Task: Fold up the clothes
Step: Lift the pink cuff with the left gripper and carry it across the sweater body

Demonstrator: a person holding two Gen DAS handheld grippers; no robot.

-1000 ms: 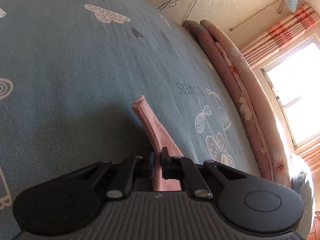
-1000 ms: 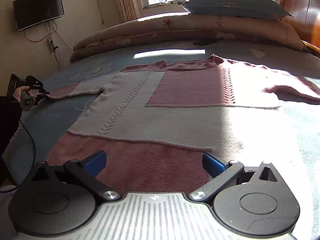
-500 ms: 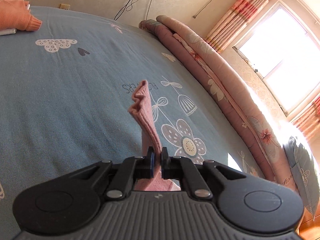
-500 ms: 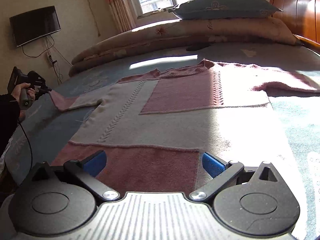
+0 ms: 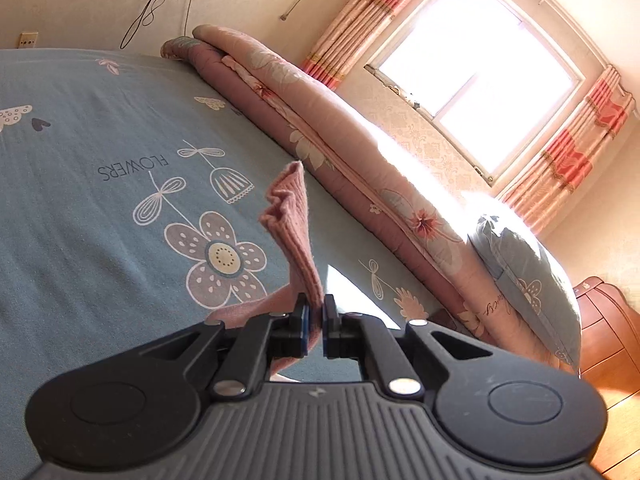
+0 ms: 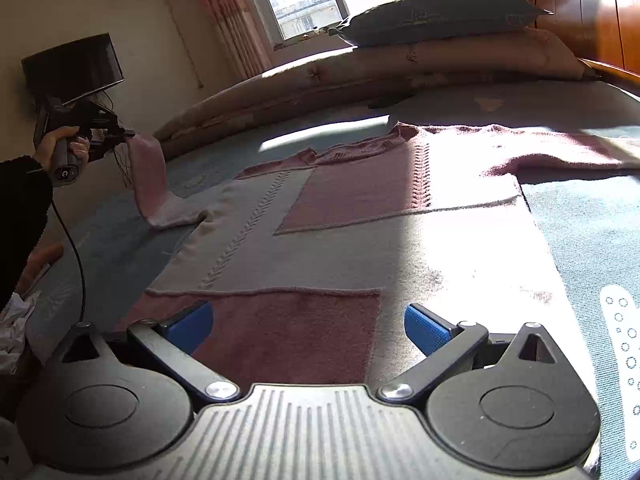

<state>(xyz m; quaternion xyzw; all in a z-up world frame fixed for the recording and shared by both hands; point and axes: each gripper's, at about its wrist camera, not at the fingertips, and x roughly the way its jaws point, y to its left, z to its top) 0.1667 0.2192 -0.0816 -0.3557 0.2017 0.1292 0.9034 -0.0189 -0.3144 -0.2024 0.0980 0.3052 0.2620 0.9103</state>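
A pink and grey knitted sweater [image 6: 320, 232] lies spread flat on the blue bedsheet [image 6: 580, 220]. My left gripper [image 5: 316, 320] is shut on the cuff of its pink sleeve [image 5: 294, 220], which stands up crumpled above the jaws. In the right wrist view the same left gripper [image 6: 130, 134] hangs in the air at the far left, with the sleeve [image 6: 150, 176] draped down from it to the bed. My right gripper [image 6: 308, 326] stands open just above the sweater's dark pink hem, with nothing between its blue pads [image 6: 424, 328].
A rolled floral quilt [image 5: 340, 152] with a blue pillow [image 5: 528, 280] on top runs along the bed's far edge below a bright window [image 5: 480, 76]. A wooden headboard [image 6: 592, 12] is at the right, a wall television [image 6: 74, 68] at the left. A cable [image 6: 78, 272] hangs from the left gripper.
The left gripper has risen off the bed with the sleeve cuff and swung toward the quilt and window. The right gripper has crept a little forward over the hem.
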